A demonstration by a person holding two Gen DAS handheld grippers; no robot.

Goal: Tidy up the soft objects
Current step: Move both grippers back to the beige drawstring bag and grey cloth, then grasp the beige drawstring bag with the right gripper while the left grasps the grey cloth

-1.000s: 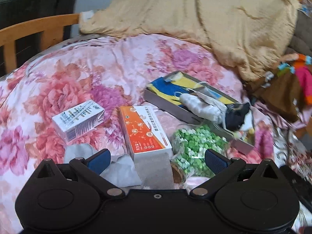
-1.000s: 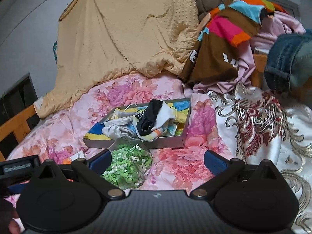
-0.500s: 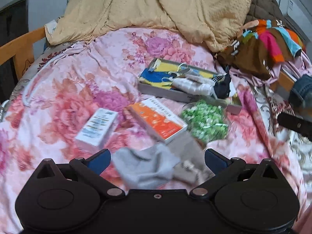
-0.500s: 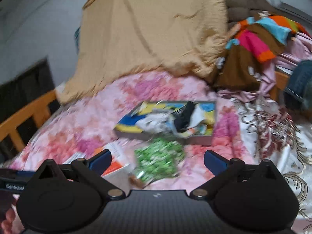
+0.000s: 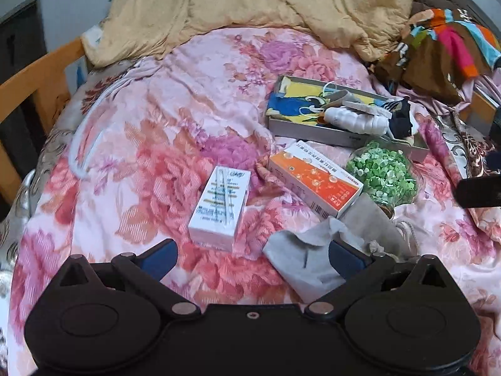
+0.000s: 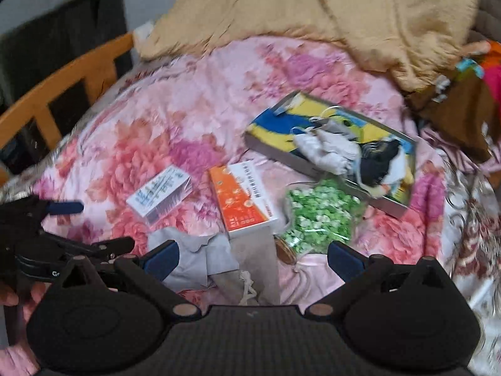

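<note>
On the flowered bedspread lies a crumpled grey cloth (image 5: 297,260) (image 6: 191,258) beside a grey drawstring pouch (image 5: 372,224) (image 6: 255,266). Behind them a shallow grey tray (image 5: 313,133) (image 6: 272,152) holds white and black socks and a face mask. My left gripper (image 5: 252,257) hovers open just short of the grey cloth, with its right finger over the cloth's edge. My right gripper (image 6: 253,257) is open above the cloth and the pouch and holds nothing. The left gripper (image 6: 62,228) also shows at the left edge of the right wrist view, in a hand.
A white box (image 5: 219,210) (image 6: 159,197), an orange box (image 5: 314,177) (image 6: 241,200) and a clear bag of green pieces (image 5: 383,175) (image 6: 319,216) lie between the cloths and the tray. A tan blanket (image 5: 266,0) is heaped behind, bright clothes (image 5: 444,47) at the right, a wooden bed rail (image 5: 34,75) at the left.
Both views have pulled back and tilted down. The right gripper has swung left over the boxes and grey cloths. Both grippers have stayed open; nothing on the bed has moved.
</note>
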